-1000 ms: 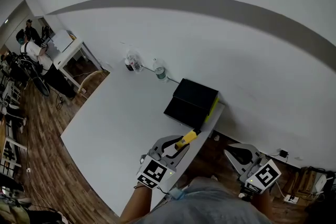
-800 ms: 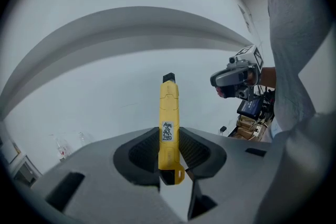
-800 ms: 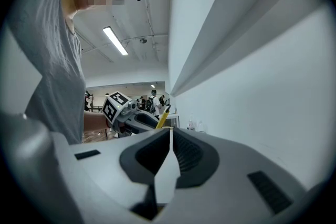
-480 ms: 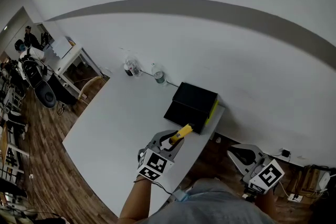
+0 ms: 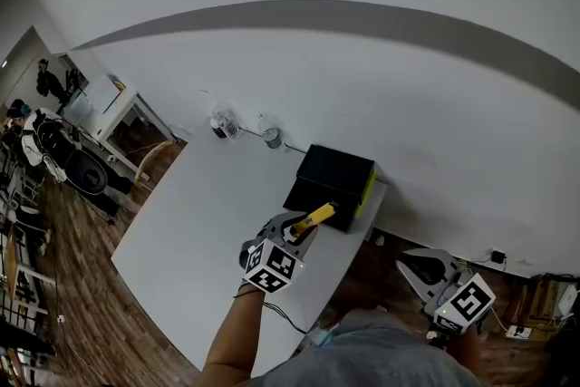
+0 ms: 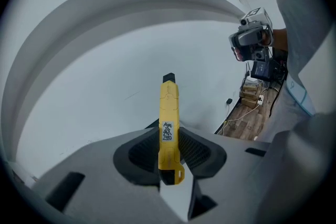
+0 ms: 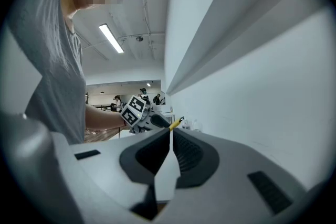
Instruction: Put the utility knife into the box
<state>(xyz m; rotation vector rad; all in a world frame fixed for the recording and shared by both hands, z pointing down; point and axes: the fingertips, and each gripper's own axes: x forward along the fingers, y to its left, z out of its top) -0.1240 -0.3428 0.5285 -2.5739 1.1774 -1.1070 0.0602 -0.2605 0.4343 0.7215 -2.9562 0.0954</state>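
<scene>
The left gripper (image 5: 300,229), clamping the slim yellow utility knife (image 5: 317,217), has moved up to the black rectangular box (image 5: 337,172) at frame centre. Next, I think, it must lower the knife inside and release.

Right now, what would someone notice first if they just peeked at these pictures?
The bright yellow plastic utility knife, gripped in the left tool, points toward the black rectangular box at the far corner of the white table. The right tool hangs shut and empty beyond the table's edge.
</scene>
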